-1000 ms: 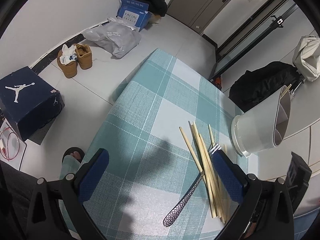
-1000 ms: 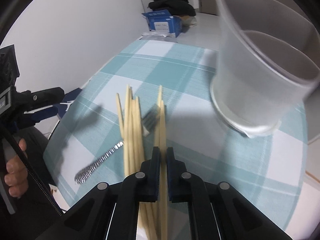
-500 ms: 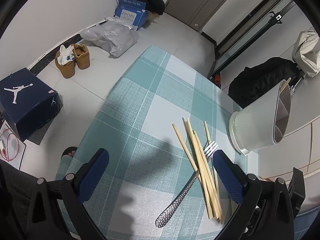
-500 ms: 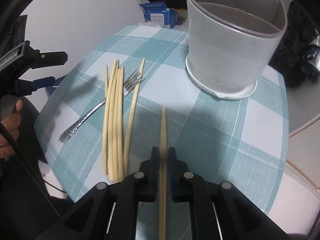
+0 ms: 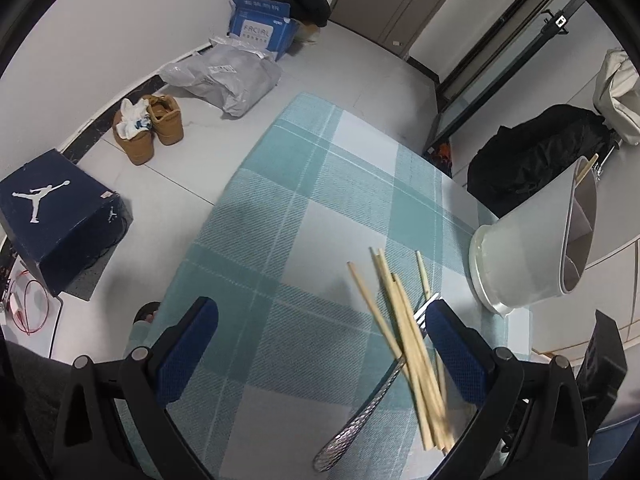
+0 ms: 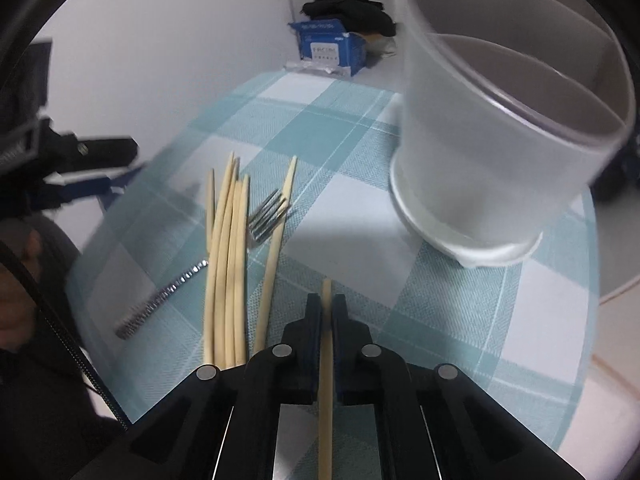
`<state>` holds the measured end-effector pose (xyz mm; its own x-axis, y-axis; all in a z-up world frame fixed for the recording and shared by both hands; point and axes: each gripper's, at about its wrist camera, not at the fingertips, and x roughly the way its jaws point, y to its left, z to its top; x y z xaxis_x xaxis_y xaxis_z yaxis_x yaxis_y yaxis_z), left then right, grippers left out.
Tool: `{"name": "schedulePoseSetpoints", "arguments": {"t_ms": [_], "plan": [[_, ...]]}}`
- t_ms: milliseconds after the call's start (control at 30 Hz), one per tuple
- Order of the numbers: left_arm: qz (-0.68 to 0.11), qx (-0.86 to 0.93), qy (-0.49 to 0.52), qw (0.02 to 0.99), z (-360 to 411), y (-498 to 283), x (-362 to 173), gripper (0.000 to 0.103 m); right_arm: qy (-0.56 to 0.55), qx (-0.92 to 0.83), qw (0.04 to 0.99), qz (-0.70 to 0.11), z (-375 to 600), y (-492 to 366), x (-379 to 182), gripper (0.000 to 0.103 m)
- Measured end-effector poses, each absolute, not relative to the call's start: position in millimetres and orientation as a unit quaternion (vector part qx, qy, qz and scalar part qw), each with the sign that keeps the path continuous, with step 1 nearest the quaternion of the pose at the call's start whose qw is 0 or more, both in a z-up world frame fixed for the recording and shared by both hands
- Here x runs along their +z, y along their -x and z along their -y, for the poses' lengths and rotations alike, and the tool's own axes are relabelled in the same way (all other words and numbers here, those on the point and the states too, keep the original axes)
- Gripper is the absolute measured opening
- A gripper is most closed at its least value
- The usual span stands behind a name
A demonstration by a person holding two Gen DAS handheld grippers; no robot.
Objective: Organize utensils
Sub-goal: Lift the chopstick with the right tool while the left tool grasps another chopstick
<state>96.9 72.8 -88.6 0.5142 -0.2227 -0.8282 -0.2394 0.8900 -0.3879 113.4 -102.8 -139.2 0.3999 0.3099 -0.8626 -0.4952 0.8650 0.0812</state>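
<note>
Right gripper (image 6: 327,312) clamped on one chopstick (image 6: 326,380).
Left gripper (image 5: 320,340) jaws wide apart above tabletop (image 5: 320,184), holding nothing.

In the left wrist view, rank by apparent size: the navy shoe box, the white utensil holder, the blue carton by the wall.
1. Navy shoe box and white utensil holder: look about alike, not ranked.
2. Blue carton: smallest, though farthest from the camera, so apparent only.

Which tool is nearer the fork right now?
Left. The left tool hangs open right over the fork, one finger by its tines; the right tool, shut on a chopstick, sits beside the pile.
</note>
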Motion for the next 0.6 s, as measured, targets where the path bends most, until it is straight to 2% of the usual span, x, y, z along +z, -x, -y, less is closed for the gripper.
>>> {"name": "schedulePoseSetpoints", "arguments": {"t_ms": [167, 333, 400, 600], "plan": [[-0.508, -0.037, 0.265, 0.819, -65, -117, -90, 0.099, -0.008, 0.256, 0.842, -0.475, 133, -118, -119, 0.004], [-0.532, -0.043, 0.256, 0.806, -54, -139, -92, 0.089, -0.08, 0.275, 0.855, -0.432, 159, -117, -94, 0.004], [-0.544, -0.043, 0.261, 0.796, -53, -145, -97, 0.075, -0.097, 0.278, 0.86, -0.417, 166, -116, -87, 0.004], [-0.561, -0.035, 0.272, 0.781, -51, -148, -103, 0.049, -0.122, 0.281, 0.868, -0.39, 181, -115, -74, 0.004]]}}
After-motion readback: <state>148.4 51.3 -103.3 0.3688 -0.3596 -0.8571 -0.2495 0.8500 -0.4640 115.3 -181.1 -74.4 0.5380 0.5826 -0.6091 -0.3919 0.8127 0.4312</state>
